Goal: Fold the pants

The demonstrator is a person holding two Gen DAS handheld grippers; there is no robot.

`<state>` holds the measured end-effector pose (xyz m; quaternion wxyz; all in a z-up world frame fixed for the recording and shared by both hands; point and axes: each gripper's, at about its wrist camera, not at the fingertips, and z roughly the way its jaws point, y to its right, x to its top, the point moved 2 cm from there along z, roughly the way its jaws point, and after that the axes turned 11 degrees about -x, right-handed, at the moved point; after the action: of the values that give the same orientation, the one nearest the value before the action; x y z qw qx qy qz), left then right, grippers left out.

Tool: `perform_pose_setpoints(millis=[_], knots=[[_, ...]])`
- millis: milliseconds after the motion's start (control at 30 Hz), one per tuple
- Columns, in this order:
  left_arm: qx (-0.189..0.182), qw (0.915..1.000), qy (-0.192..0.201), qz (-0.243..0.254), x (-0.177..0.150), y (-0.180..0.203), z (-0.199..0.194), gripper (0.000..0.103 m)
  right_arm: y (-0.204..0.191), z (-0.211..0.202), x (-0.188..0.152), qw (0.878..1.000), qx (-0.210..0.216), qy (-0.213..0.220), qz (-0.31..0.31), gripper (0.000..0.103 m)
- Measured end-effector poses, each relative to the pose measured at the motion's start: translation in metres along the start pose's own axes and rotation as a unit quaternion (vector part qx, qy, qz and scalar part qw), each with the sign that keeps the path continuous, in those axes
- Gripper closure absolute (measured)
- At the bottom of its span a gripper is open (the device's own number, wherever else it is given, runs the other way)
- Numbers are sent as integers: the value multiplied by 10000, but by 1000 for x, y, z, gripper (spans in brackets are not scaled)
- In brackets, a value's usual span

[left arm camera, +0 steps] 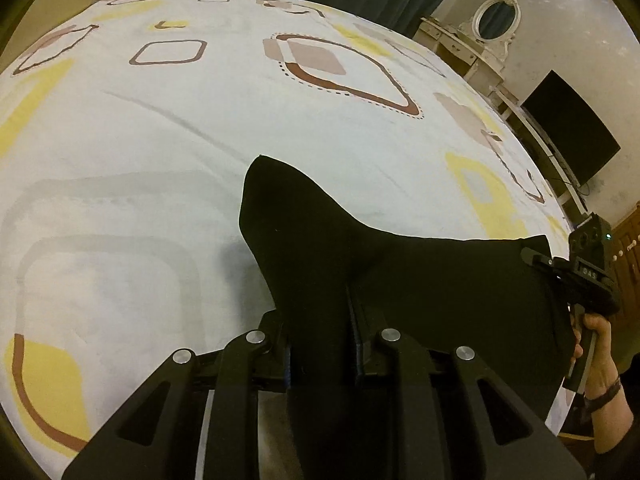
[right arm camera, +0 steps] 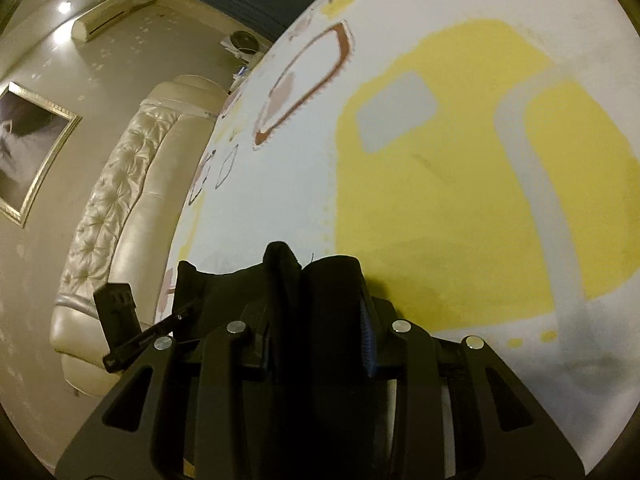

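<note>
The black pants (left arm camera: pixel 420 280) hang lifted above the bed, stretched between both grippers. My left gripper (left arm camera: pixel 320 320) is shut on one edge of the fabric, which bunches up between its jaws. The right gripper (left arm camera: pixel 560 276) shows at the right of the left wrist view, clamped on the other end of the cloth. In the right wrist view my right gripper (right arm camera: pixel 316 300) is shut on a bunched fold of the pants (right arm camera: pixel 288 276). The left gripper (right arm camera: pixel 124 320) appears at lower left there.
The bed (left arm camera: pixel 160 140) is covered by a white sheet with yellow, brown and grey shapes. A dressing table with an oval mirror (left arm camera: pixel 496 20) and a dark screen (left arm camera: pixel 572 128) stand at the right. A cream tufted headboard (right arm camera: pixel 120 200) lies left of the bed.
</note>
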<state>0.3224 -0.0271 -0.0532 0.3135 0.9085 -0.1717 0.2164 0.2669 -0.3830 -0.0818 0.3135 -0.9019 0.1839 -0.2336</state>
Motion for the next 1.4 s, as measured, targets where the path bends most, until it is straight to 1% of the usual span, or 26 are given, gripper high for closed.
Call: perform_pose_setpoints(millis=[200, 467, 900, 1033, 1100, 1133, 1167, 1233, 1267, 1300, 1333, 1367, 1400], knots=[[-92, 9999, 102, -9, -2, -4, 2, 79, 6, 5, 0, 9999, 114, -68, 107, 71], [-172, 9997, 187, -68, -4, -7, 3, 78, 8, 5, -1, 9998, 140, -72, 130, 71], [-214, 9994, 249, -115, -5, -10, 4, 76, 7, 5, -1, 9997, 159, -65, 155, 71], [-162, 9996, 205, -94, -4, -9, 4, 75, 7, 4, -1, 9996, 173, -67, 199, 69], [-72, 9998, 165, -70, -3, -7, 4, 70, 9, 1, 0, 9993, 260, -75, 259, 64], [-27, 9999, 154, -62, -2, -7, 3, 66, 10, -1, 0, 9989, 336, -69, 322, 63], [35, 9999, 162, -47, -2, -6, 1, 60, 11, -4, -1, 9985, 381, -60, 381, 59], [58, 9998, 182, -83, -3, -6, -4, 54, 11, -11, -4, 9979, 434, -17, 483, 53], [10, 9997, 191, -149, -4, -6, -10, 50, 13, -17, -6, 9974, 443, 28, 562, 48], [-43, 9996, 193, -194, -7, -6, -15, 48, 15, -23, -8, 9971, 440, 59, 616, 42], [-105, 9995, 204, -235, -11, -6, -22, 46, 17, -31, -12, 9966, 443, 124, 687, 40], [-181, 9993, 217, -262, -17, -5, -30, 41, 19, -38, -15, 9962, 449, 174, 723, 38], [-230, 9991, 225, -285, -23, -4, -36, 38, 20, -46, -20, 9959, 476, 211, 735, 37]])
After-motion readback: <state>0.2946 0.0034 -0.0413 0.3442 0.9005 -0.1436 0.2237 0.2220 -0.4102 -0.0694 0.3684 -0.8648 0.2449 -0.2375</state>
